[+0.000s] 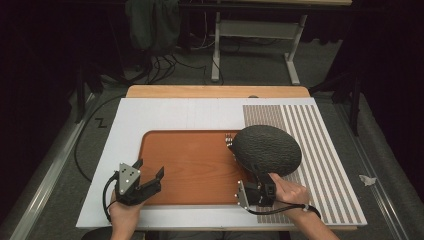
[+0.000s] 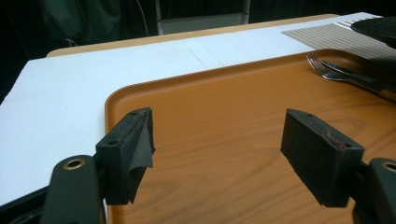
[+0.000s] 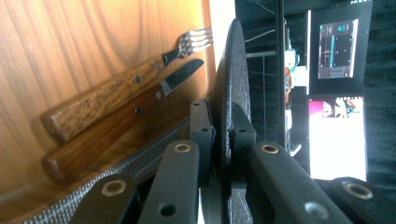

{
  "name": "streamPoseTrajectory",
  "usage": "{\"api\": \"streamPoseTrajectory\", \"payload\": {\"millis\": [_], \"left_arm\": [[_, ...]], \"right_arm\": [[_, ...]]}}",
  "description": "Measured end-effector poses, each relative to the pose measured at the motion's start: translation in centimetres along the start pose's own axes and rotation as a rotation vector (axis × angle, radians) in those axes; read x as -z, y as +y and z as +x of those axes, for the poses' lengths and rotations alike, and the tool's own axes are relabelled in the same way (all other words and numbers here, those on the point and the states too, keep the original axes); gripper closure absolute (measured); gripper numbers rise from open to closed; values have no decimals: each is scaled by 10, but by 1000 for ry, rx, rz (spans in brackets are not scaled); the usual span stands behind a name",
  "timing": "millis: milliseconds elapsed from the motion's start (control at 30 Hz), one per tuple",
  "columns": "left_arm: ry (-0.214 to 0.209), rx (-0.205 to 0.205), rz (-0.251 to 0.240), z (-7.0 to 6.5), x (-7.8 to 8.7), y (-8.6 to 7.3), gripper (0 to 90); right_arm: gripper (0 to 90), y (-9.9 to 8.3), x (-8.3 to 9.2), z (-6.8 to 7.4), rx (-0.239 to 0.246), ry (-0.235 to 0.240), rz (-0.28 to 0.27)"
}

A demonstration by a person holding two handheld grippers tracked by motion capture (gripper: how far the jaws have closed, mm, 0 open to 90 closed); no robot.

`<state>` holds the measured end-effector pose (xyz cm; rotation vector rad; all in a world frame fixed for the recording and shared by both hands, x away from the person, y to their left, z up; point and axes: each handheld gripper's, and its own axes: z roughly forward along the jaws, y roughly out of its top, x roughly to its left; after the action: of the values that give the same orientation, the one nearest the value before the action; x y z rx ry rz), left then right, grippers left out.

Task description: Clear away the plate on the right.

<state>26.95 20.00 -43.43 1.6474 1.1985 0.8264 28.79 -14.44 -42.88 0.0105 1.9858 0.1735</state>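
Over the tray's right end | right gripper (image 1: 263, 181): fingers (image 3: 201, 135) pinching the rim of the black plate (image 1: 267, 149), held above fork (image 3: 194, 41) and knife (image 3: 180, 77) | left gripper (image 1: 148, 170): fingers spread, empty, over tray (image 1: 190, 165) on desk (image 1: 165, 115)

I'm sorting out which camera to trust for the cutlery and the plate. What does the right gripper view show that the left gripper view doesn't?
Right gripper view alone: the right gripper shut on the rim of the black plate, the wooden handles of the fork and knife, and lit screens in the background.

Left gripper view alone: the left gripper with its jaws open and nothing between them, above the orange tray, with the white board beside it.

Both: the tray, the fork and knife lying side by side, the plate and the striped mat.
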Motion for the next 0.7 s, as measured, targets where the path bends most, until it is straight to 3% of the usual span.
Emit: {"api": "streamPoseTrajectory", "payload": {"millis": [700], "left_arm": [[14,5,4,3,3,-1,259]], "right_arm": [[865,27,-1,1,33,17,-66]]}}
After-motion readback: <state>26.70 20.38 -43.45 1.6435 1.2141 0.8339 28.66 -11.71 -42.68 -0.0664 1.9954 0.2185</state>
